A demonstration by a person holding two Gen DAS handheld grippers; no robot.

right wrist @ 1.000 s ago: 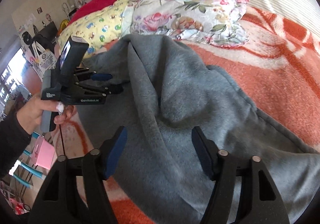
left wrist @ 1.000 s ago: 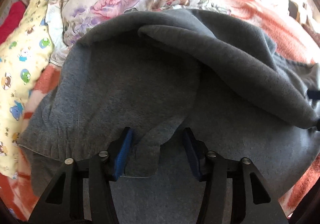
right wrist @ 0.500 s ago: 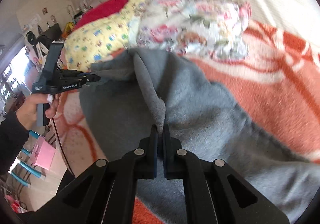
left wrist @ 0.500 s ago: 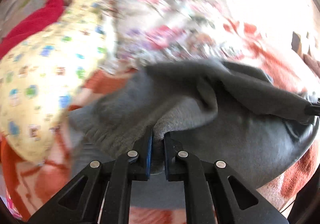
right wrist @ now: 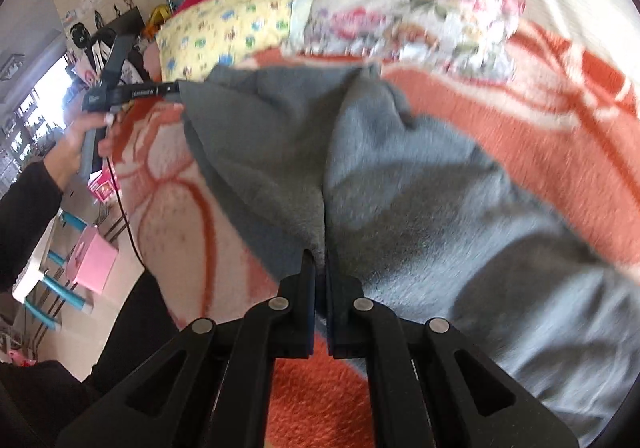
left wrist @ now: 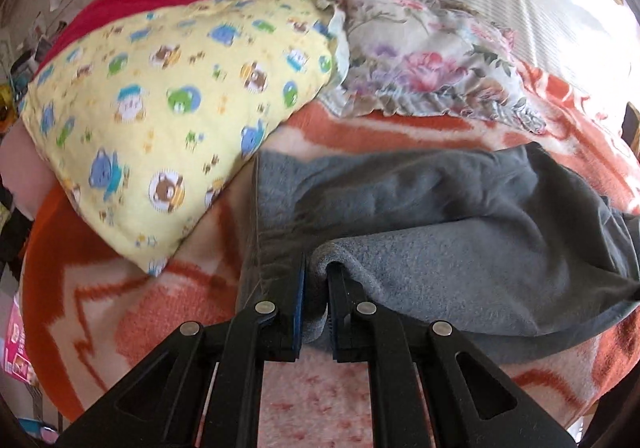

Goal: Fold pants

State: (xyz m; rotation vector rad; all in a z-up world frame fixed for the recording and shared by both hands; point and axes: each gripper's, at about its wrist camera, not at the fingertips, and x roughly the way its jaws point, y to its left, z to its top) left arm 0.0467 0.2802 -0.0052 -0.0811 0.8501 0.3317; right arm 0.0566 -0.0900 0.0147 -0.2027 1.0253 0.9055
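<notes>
Grey fleece is now pinched in both of your grippers: a second ago the fingers stood wide apart over the cloth, and now each pair has come together on a bunched ridge of the soft grey fleece pants [left wrist: 460, 248]. Your left gripper [left wrist: 317, 278] holds a rolled fold near the stitched hem edge, and your right gripper [right wrist: 319, 262] holds a pleat further along the garment.

You've also drawn the pants across the orange-and-cream patterned blanket [left wrist: 128, 300] on the bed, away from the yellow cartoon-print pillow [left wrist: 172, 96] and the floral ruffled pillow [left wrist: 432, 60], which the cloth earlier lay against. In the right wrist view the fabric hangs taut between your two grips, one layer draped over another (that view is blurred, so the exact edges are hard to read).

My read is that the fold is under way but not set: both grips look secure enough to carry the held edge over and lay it flat.
</notes>
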